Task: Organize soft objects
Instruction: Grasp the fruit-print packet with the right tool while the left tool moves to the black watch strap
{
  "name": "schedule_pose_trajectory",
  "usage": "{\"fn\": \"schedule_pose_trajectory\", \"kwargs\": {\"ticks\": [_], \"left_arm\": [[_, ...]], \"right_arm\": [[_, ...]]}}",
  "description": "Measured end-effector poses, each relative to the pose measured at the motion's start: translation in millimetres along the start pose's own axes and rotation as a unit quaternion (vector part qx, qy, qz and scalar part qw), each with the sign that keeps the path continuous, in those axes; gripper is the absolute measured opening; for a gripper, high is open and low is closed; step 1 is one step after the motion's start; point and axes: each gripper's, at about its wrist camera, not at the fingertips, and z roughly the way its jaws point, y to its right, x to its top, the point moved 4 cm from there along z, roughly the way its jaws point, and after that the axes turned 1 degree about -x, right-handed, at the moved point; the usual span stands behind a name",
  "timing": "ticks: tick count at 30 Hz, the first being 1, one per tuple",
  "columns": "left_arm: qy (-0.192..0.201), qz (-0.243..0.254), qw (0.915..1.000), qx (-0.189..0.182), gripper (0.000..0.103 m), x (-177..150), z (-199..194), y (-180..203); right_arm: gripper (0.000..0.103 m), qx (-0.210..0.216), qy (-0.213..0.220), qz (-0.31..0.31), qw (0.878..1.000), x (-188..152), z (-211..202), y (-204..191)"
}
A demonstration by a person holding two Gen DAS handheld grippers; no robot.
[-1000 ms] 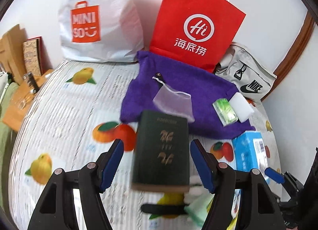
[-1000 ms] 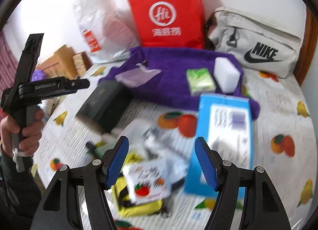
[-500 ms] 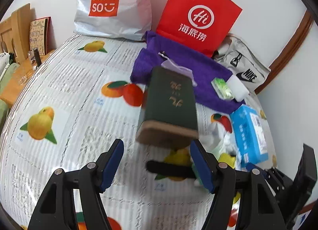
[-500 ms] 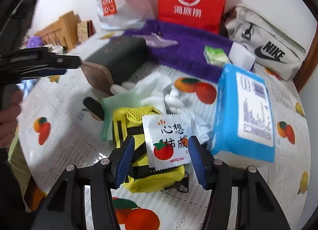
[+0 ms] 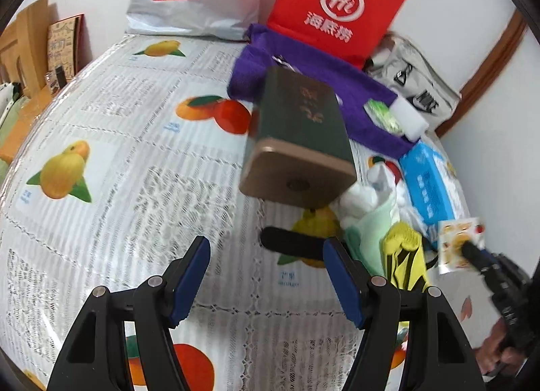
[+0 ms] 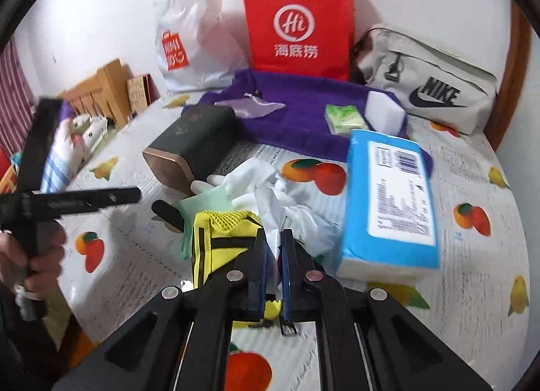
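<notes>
Right gripper (image 6: 274, 239): fingers closed, pinching a small white sachet (image 5: 455, 239) w/ tomato print; sachet is lifted clear of the tabletop (image 5: 135, 188)

Left gripper (image 5: 266, 256): fingers (image 5: 189, 276) wide open, nothing betw them; a black handle (image 5: 290, 245) lies just ahead of the tips

Soft stuff & containers, rel. to the right fingers:
- yellow mesh pouch (image 6: 222, 239) just left of & under the tips, contents not visible
- white gloves (image 6: 256, 175) and a pale green glove (image 6: 206, 198) heaped just ahead
- blue tissue pack (image 6: 388, 202) near, to the right, flat on the cloth
- dark green box (image 6: 192, 137) w/ gold end, ahead-left, lying on its side, closed
- purple towel (image 6: 303, 110) further ahead; on it a translucent drawstring pouch (image 6: 256, 107), a green tissue pack (image 6: 344, 117), a white sponge block (image 6: 384, 110)
- red paper bag (image 6: 297, 23) upright at the wall behind the towel; white Miniso bag (image 6: 189, 29) to its left; grey Nike pouch (image 6: 428, 87) to its right; can't see inside any of the three
</notes>
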Motion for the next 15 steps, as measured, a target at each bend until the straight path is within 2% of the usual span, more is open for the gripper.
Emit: {"fn": "schedule_pose_trajectory", "kwargs": {"ticks": [5,11,15], "left_arm": [[-0.006,0.013,0.9999,0.007,0.067,-7,8,6],[0.016,0.063,0.9974,0.032,0.067,-6,16,14],[0.014,0.081,0.9966,0.005,0.067,3,24,21]], "right_arm": [[0.007,-0.016,0.004,0.020,1.000,-19,-20,17],[0.007,-0.028,-0.008,0.052,0.998,-43,-22,45],[0.007,-0.028,-0.015,0.069,0.997,-51,-15,56]]}}
